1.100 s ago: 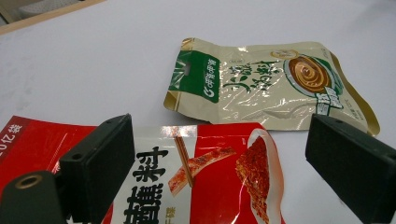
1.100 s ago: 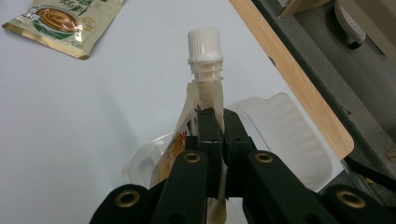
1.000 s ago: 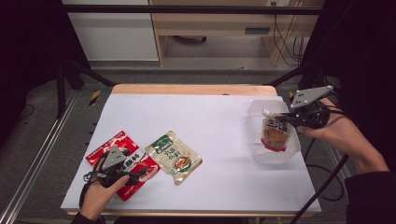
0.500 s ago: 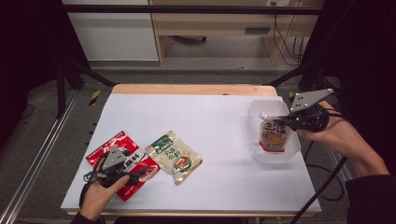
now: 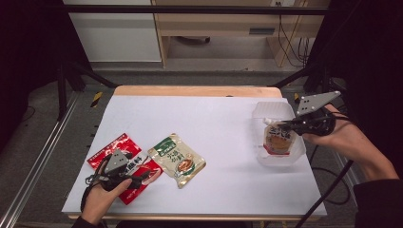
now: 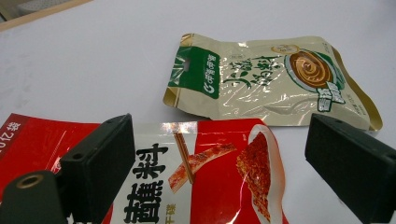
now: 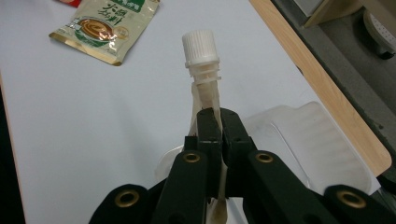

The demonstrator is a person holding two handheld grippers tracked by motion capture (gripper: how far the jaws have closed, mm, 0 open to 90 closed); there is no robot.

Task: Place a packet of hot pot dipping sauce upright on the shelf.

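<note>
My right gripper [image 5: 287,126] is shut on the neck of a spouted pouch [image 5: 277,141], which hangs upright inside a clear plastic tray [image 5: 273,110] at the table's right edge. In the right gripper view the jaws [image 7: 219,122] pinch the pouch just below its white screw cap [image 7: 201,46]. At the front left my left gripper [image 5: 145,179] stands open low over a red seasoning packet [image 5: 121,148]. In the left gripper view its jaws [image 6: 224,140] straddle the red packet [image 6: 210,186] with a wide gap. A beige and green sauce packet [image 6: 271,79] lies just beyond.
The beige packet [image 5: 177,160] lies flat right of the red one. The table is covered by a white sheet [image 5: 214,118] with a wooden strip [image 5: 195,90] along its far edge. A cable trails off the table's right side.
</note>
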